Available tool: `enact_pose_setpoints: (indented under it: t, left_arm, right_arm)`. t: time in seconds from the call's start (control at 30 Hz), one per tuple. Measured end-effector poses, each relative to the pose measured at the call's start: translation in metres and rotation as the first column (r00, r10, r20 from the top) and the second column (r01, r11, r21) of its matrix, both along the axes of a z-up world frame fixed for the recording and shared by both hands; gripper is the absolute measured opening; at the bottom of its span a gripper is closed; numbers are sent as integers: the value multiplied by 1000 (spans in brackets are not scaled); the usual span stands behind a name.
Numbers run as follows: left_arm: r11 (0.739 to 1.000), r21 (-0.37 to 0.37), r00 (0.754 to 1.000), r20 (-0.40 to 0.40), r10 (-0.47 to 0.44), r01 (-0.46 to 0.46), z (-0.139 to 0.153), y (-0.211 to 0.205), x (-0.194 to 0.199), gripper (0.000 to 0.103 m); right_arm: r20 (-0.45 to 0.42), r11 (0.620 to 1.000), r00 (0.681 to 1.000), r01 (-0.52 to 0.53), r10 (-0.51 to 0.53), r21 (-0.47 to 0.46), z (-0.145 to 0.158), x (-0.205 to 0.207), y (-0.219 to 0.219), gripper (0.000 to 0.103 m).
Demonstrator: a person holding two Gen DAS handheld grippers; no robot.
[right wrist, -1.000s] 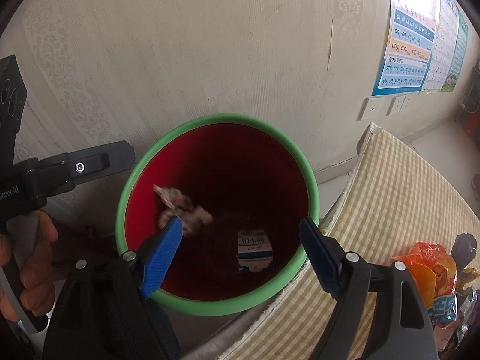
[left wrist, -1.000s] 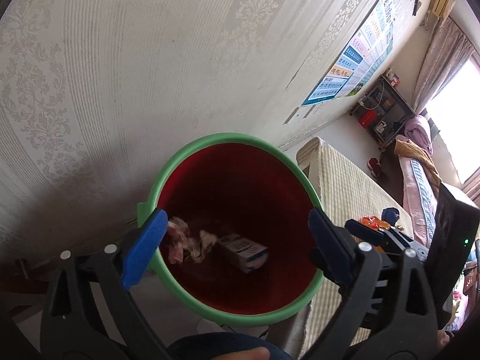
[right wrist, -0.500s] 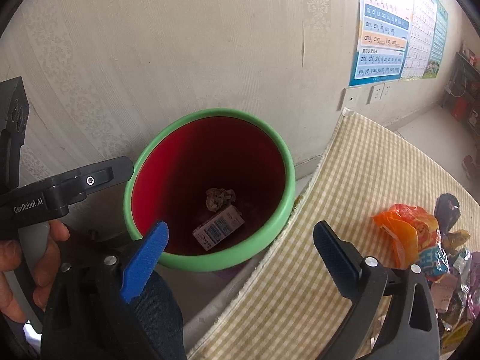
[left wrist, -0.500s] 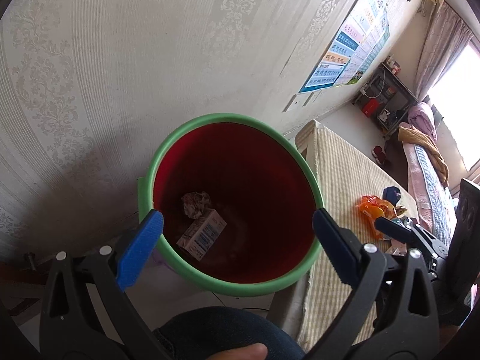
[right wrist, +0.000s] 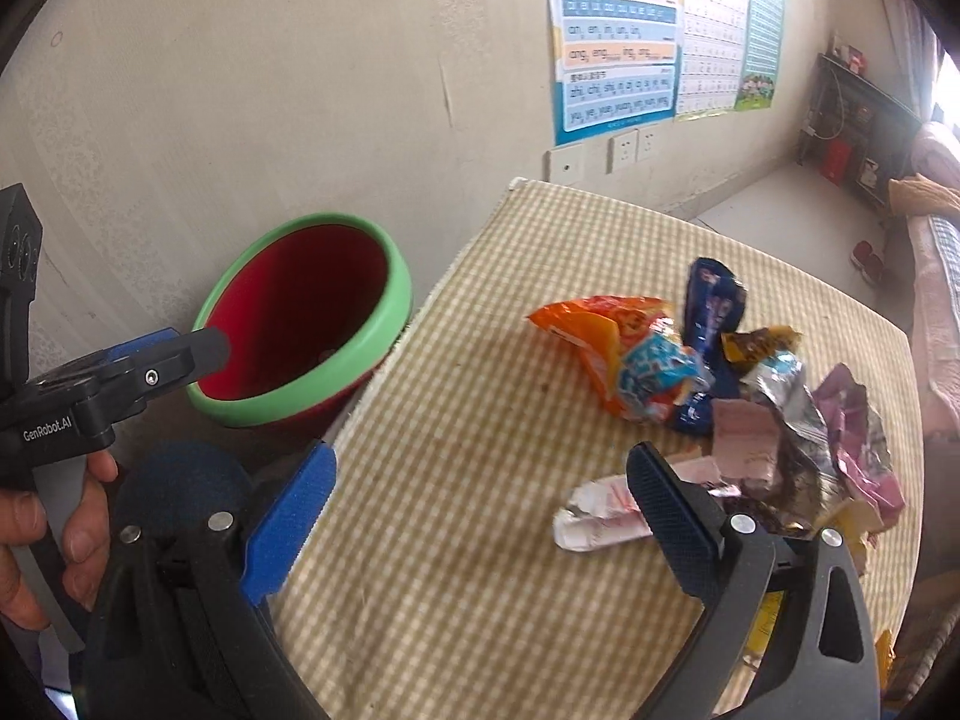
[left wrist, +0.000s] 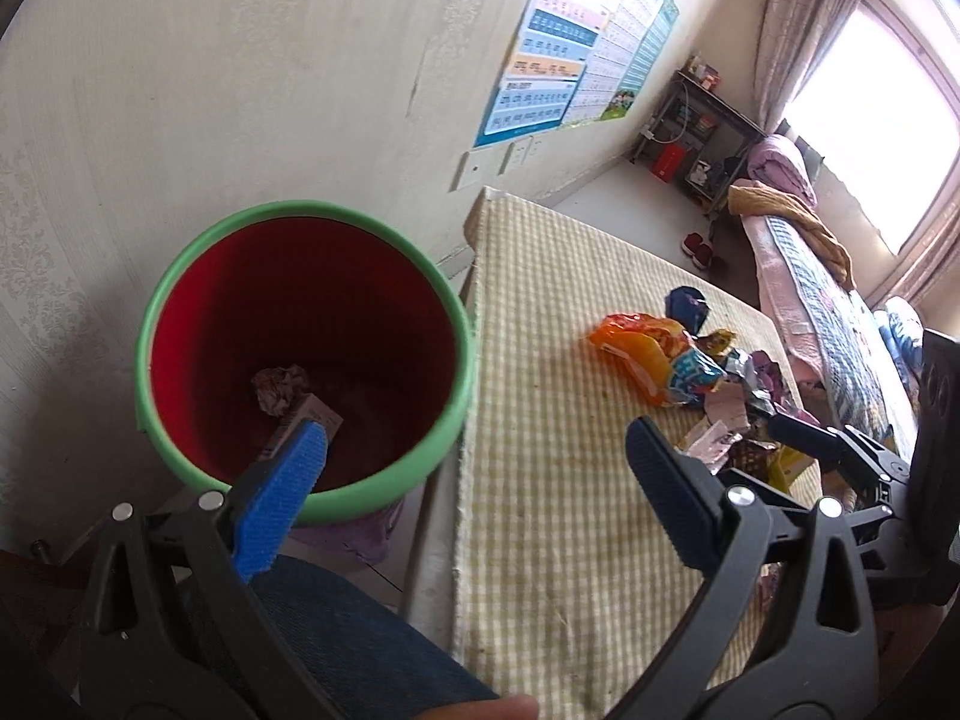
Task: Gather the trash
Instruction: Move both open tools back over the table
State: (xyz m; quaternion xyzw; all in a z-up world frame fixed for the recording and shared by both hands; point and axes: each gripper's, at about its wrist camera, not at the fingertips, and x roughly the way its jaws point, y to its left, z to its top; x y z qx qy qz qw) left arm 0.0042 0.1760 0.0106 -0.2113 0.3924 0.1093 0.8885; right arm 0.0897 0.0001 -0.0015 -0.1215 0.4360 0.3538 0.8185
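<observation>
One bin (left wrist: 300, 354) holding two scraps is seen beyond the spread, empty left gripper (left wrist: 474, 492); wrappers (right wrist: 720, 396) are heaped beyond the spread, empty right gripper (right wrist: 480, 510).

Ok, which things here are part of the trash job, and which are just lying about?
Job:
red bin
crumpled paper and carton already inside
wrapper pile on the table
orange bag

Lying about:
wall posters
shelf
bedding
checked tablecloth
</observation>
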Motion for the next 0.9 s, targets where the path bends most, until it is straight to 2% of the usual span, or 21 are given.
enact_pose_setpoints:
  t: [0.2, 0.3, 0.43, 0.53, 0.67, 0.8, 0.9]
  left_arm:
    - [997, 37, 997, 14, -75, 75, -3, -48, 11, 98]
    - [990, 74, 993, -5, -118, 118, -8, -71, 17, 98]
    - [976, 19, 975, -56, -215, 217, -16, -99, 29, 98]
    - [966, -2, 965, -55, -258, 258, -16, -118, 36, 98]
    - [958, 38, 958, -55, -283, 285, -15, -140, 43, 98]
    - [947, 4, 945, -57, -322, 322, -21, -152, 53, 98]
    - [933, 15, 930, -83, -357, 360, -28, -161, 59, 98]
  right_arm:
    - [0, 995, 995, 96, -96, -6, 0, 7, -56, 94]
    - [-2, 989, 989, 147, -147, -11, -1, 10, -84, 94]
    - [-11, 977, 977, 212, -212, -8, -3, 13, -116, 94]
    - [-13, 968, 968, 250, -250, -10, -5, 16, -138, 94]
    - [-16, 954, 954, 300, -300, -13, -6, 17, -165, 94]
    - [-22, 935, 935, 353, -354, -27, -11, 17, -196, 94]
    - [-25, 919, 919, 391, -393, -44, -15, 18, -216, 94]
